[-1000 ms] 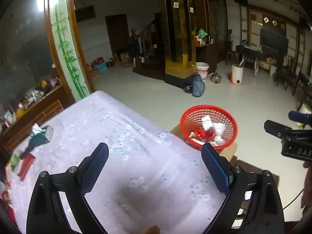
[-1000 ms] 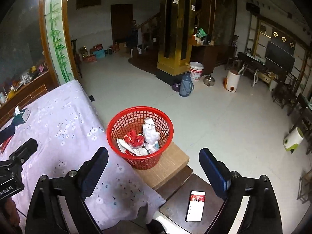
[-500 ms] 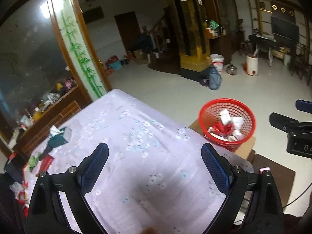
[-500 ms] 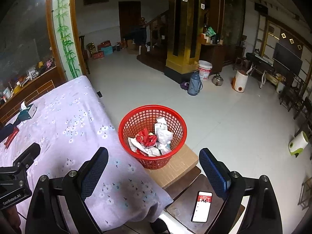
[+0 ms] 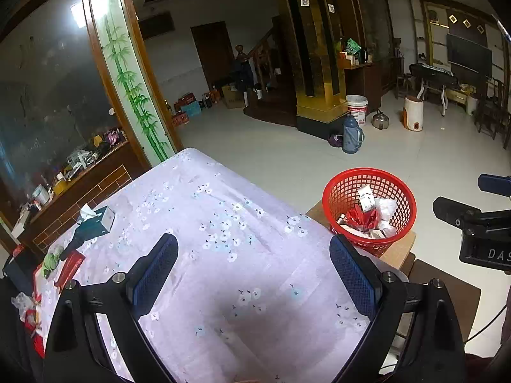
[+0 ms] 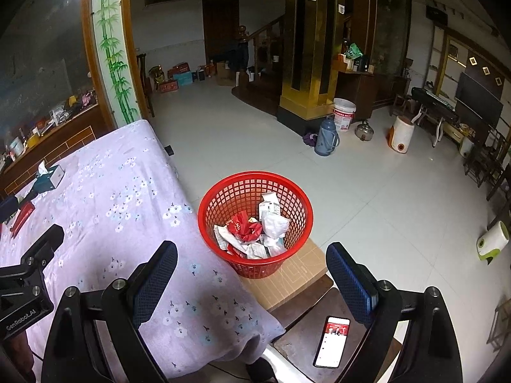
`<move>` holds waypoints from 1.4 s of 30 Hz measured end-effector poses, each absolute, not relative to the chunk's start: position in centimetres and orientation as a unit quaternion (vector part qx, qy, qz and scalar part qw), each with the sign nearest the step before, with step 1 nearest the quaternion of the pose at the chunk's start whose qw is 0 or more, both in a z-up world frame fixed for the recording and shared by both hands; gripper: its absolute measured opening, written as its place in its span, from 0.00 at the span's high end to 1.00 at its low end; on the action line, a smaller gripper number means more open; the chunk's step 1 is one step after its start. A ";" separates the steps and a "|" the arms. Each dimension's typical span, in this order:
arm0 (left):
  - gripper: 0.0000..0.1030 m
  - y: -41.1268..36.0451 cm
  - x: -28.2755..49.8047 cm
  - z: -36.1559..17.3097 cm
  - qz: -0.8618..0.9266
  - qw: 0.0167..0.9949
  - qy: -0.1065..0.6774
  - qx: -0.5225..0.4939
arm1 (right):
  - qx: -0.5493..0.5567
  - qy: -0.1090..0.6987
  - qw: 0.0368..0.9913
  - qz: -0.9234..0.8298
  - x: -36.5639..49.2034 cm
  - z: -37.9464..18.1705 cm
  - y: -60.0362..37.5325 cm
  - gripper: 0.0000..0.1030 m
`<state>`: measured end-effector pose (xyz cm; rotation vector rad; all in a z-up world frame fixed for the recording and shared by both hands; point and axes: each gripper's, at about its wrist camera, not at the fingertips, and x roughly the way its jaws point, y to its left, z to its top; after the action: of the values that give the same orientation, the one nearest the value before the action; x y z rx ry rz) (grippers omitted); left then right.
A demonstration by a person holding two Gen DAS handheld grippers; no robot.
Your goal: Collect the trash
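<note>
Big dim hall — pale tiled floor, gold pillar mid-room, dark wooden door at the back, bamboo-painted panel left, TV on the right wall.

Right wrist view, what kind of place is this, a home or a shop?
Most likely the main hall of a family home: a black flat-screen television on the far wall, a blue thermos flask and metal kettle on the tiled floor, a wooden staircase behind.
</note>
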<state>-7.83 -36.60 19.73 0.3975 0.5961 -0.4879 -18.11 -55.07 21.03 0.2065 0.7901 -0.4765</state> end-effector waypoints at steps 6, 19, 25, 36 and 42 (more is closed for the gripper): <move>0.08 -36.8 -8.0 19.7 -0.240 0.908 0.288 0.190 | 0.098 0.386 0.888 -0.230 -18.0 20.8 -55.2 0.07; 0.08 -36.8 -8.0 19.6 -0.242 0.907 0.289 0.187 | 0.099 0.387 0.888 -0.229 -17.9 20.8 -55.0 0.07; 0.08 -36.8 -8.0 19.6 -0.244 0.906 0.290 0.187 | 0.099 0.387 0.887 -0.231 -17.8 20.8 -55.0 0.07; 0.08 -37.0 -8.3 19.5 -0.241 0.907 0.292 0.184 | 0.100 0.389 0.885 -0.234 -17.8 20.6 -55.0 0.07; 0.08 -36.7 -8.2 19.4 -0.240 0.908 0.291 0.183 | 0.100 0.391 0.885 -0.233 -18.0 20.4 -54.8 0.07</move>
<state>-8.21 -36.70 19.43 0.3772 0.6011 -0.4956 -18.00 -54.80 20.45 0.2083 0.8143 -0.4856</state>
